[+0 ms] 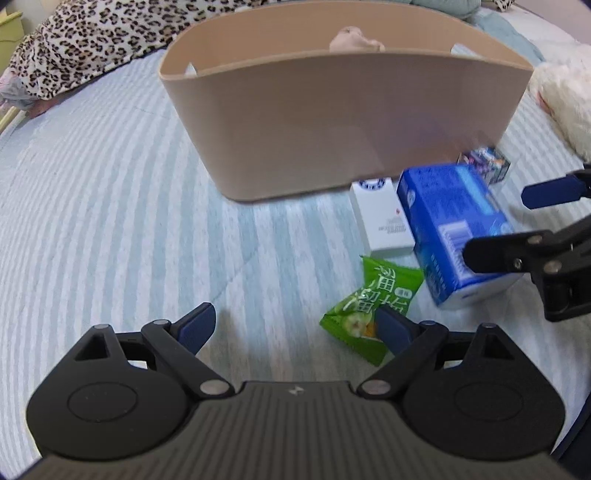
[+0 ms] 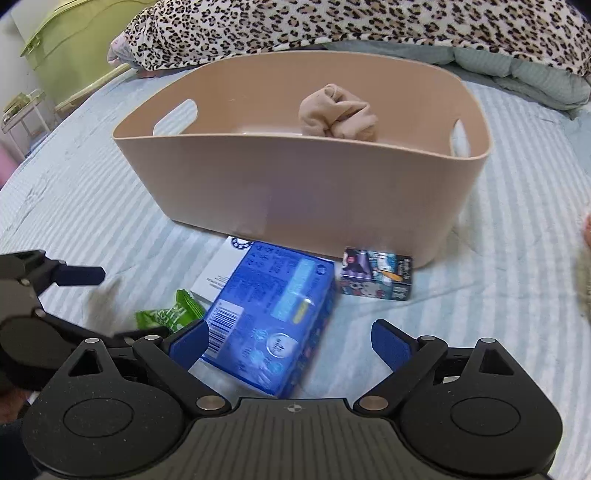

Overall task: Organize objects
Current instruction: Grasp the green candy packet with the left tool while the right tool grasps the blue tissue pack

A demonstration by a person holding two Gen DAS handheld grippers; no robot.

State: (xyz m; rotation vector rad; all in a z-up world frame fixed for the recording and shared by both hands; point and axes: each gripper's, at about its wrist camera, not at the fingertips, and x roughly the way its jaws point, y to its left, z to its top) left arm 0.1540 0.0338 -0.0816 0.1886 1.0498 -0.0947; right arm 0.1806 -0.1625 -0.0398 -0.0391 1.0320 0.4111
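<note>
left tongs [image 1: 293, 326]: we've got them spread wide, nothing between the pads, hovering low over the bed; the right pad sits over the edge of the green snack packet [image 1: 364, 308]
right tongs [image 2: 290, 341]: also wide open, gripping nothing; the blue box [image 2: 271, 317] lies between the fingers, up against the left pad, but we can't tell if it actually touches
white box [image 1: 382, 218]: flat on the bed, just beside the blue box on its left, partly tucked under it in the right wrist view
small printed box [image 2: 376, 275]: right of the blue box, just in front of the bin
beige bin [image 2: 295, 188]: behind the whole pile, rolled-up beige sock [image 2: 336, 112] inside
bed [image 1: 110, 206]: striped pale-blue cover, leopard blanket [image 2: 332, 26] at the far side
</note>
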